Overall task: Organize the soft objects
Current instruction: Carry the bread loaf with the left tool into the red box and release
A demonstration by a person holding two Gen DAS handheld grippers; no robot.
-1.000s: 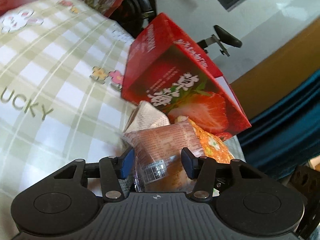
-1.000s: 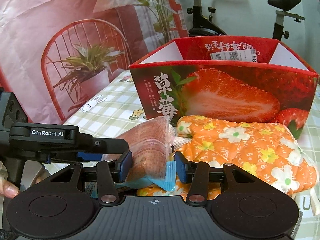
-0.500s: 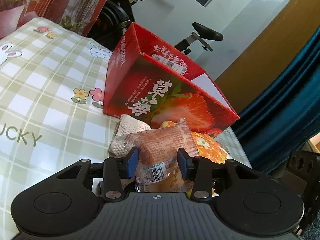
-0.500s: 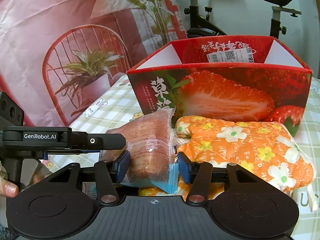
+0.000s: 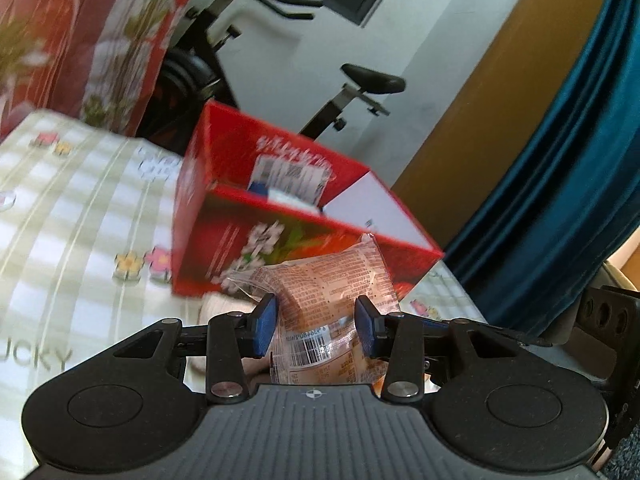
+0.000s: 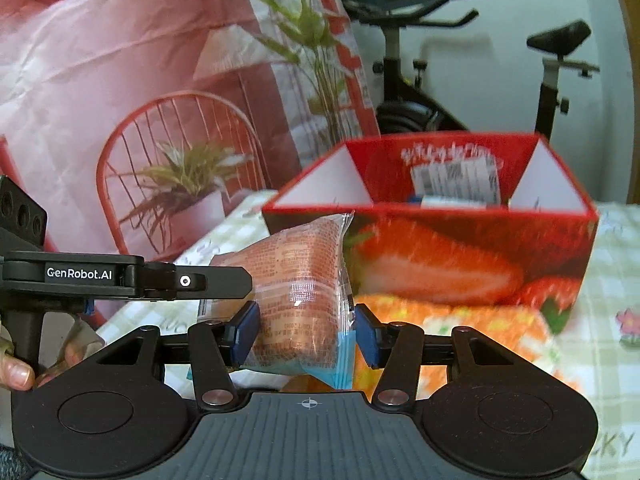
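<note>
A clear-wrapped bread packet (image 5: 336,284) (image 6: 300,272) with pink print hangs above the table, in front of the red strawberry box (image 5: 240,240) (image 6: 460,264). My left gripper (image 5: 316,328) is shut on its barcode end, blue pads pressing both sides. My right gripper (image 6: 306,334) is shut on the same packet near its blue-edged end. In the right wrist view the left gripper's fingers (image 6: 224,280) reach the packet from the left. The open box holds a blue and white item (image 6: 440,200).
An orange floral oven mitt (image 6: 460,328) lies on the checked tablecloth (image 5: 80,220) before the box, beside a white knit cloth (image 5: 218,304). A person's hand (image 6: 16,372) holds the left gripper's handle. An exercise bike (image 6: 552,64) stands behind the table; a blue curtain (image 5: 560,160) hangs right.
Both grippers have risen with the packet, lifting it off the mitt and cloth. The box's open top has come into sight, and the left view has rolled level.
</note>
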